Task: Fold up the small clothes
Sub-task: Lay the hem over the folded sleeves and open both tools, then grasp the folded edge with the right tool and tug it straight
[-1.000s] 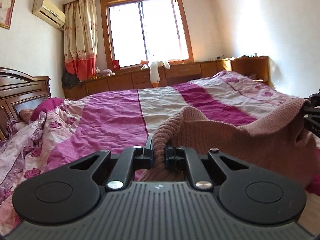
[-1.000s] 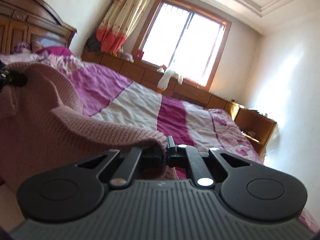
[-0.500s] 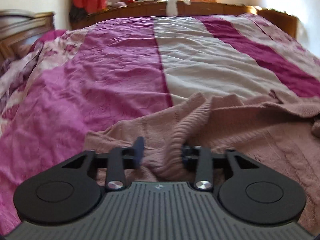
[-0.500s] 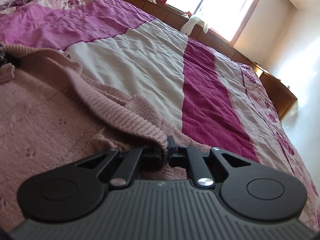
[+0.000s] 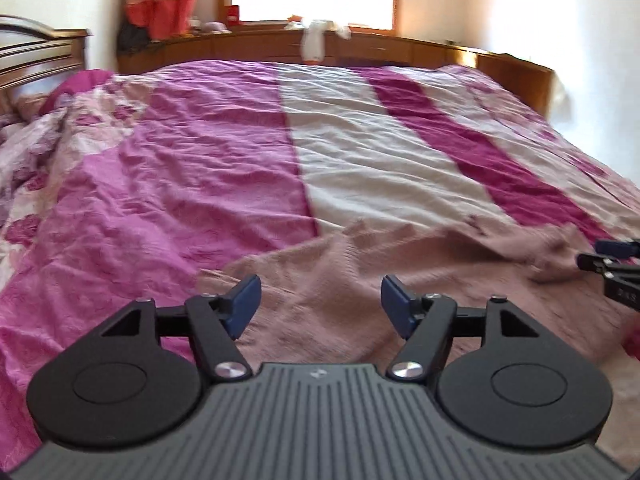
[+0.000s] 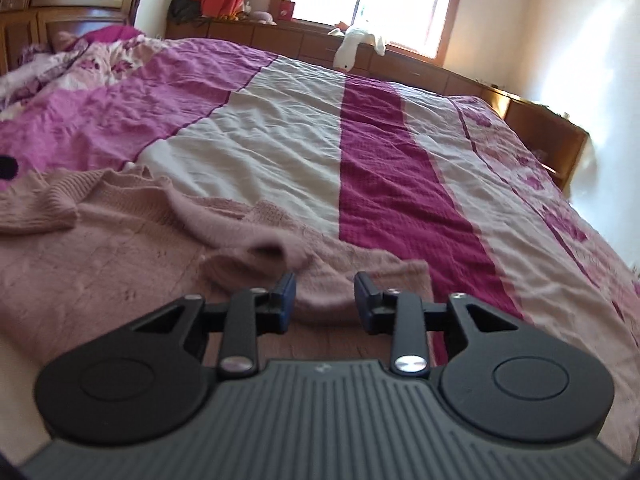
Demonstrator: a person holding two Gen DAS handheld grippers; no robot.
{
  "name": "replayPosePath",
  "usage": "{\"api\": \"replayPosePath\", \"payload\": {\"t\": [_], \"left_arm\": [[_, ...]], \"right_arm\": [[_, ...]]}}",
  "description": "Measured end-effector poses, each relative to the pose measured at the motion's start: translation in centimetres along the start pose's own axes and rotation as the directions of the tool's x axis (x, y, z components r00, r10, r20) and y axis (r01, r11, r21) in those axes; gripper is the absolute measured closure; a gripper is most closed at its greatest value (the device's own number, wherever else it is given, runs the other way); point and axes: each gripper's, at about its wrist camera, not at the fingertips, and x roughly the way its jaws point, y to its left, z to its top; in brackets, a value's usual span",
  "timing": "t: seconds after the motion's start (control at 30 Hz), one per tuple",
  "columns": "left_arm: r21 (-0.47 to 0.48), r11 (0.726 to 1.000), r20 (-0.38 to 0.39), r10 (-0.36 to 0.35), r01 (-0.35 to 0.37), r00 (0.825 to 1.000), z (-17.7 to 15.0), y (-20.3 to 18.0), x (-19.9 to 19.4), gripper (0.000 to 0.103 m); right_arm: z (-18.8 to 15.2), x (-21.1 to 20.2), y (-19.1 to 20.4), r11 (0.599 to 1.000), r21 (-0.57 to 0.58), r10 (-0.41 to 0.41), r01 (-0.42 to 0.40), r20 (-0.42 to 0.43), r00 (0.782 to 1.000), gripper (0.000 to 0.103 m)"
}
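Note:
A dusty-pink knitted sweater (image 5: pixel 352 276) lies spread on the bed near its front edge; it also shows in the right wrist view (image 6: pixel 120 248), with a rumpled fold near its far edge. My left gripper (image 5: pixel 320 306) is open and empty just above the sweater's left part. My right gripper (image 6: pixel 325 298) is open and empty above the sweater's right part, next to a loose fold. The right gripper's tips show at the right edge of the left wrist view (image 5: pixel 612 260).
The bed has a striped magenta, pink and cream cover (image 5: pixel 360 140). A wooden headboard (image 6: pixel 60 12) and pillows are at the left. A low wooden cabinet (image 5: pixel 360 48) with a white plush toy (image 6: pixel 352 48) runs under the window behind the bed.
Both grippers lowered the sweater onto the bed and let go. The left opened first, the right after; both now stand open and drawn slightly back.

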Motion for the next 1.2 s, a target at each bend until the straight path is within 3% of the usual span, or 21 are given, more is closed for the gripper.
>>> {"api": "replayPosePath", "payload": {"t": [0.2, 0.43, 0.47, 0.5, 0.57, 0.6, 0.7, 0.83, 1.0, 1.2], "left_arm": [[0.152, 0.988, -0.048, 0.004, 0.003, 0.999, -1.9, -3.4, 1.2, 0.03], [0.197, 0.98, -0.09, 0.034, -0.016, 0.995, -3.2, -4.4, 4.4, 0.032], [0.197, 0.98, -0.089, 0.034, -0.016, 0.995, -3.2, -4.3, 4.9, 0.042], [0.195, 0.981, -0.086, 0.032, -0.015, 0.996, -3.2, -4.2, 5.1, 0.066], [0.188, 0.982, -0.091, 0.029, -0.012, 0.995, -2.8, -3.9, 5.6, 0.088], [0.177, 0.984, -0.085, 0.026, -0.011, 0.996, -2.5, -3.6, 5.6, 0.091], [0.143, 0.989, -0.027, 0.044, -0.039, 0.999, -1.1, -2.4, 5.1, 0.092], [0.045, 0.988, 0.007, 0.146, -0.146, 0.989, 1.0, 0.6, 6.0, 0.091], [-0.026, 0.978, -0.077, 0.204, -0.207, 0.976, 1.6, 4.4, 8.5, 0.091], [-0.085, 0.971, -0.108, 0.212, -0.221, 0.971, 0.6, 6.4, 7.0, 0.09]], "right_arm": [[-1.9, -1.7, -0.8, 0.999, 0.042, 0.014, -0.013, -0.031, 0.999, 0.069], [-3.5, -1.3, -0.4, 0.998, 0.044, 0.055, -0.052, -0.064, 0.996, 0.069], [-3.7, -1.3, -0.3, 0.998, 0.042, 0.053, -0.051, -0.064, 0.996, 0.069], [-4.0, -1.1, -0.2, 0.998, 0.038, 0.051, -0.049, -0.065, 0.997, 0.069], [-4.2, -1.1, -0.1, 0.998, 0.033, 0.049, -0.047, -0.061, 0.997, 0.068], [-4.3, -1.2, -0.1, 0.998, 0.031, 0.048, -0.046, -0.059, 0.997, 0.068], [-4.4, -1.2, -0.1, 0.998, 0.033, 0.052, -0.05, -0.058, 0.997, 0.067], [-4.3, -1.2, -0.2, 0.998, 0.033, 0.055, -0.053, -0.061, 0.997, 0.067], [-4.1, -1.3, -0.2, 0.998, 0.021, 0.057, -0.055, -0.07, 0.996, 0.067], [-2.3, -2.1, -0.4, 0.994, -0.052, 0.093, -0.094, -0.025, 0.995, 0.067]]}}
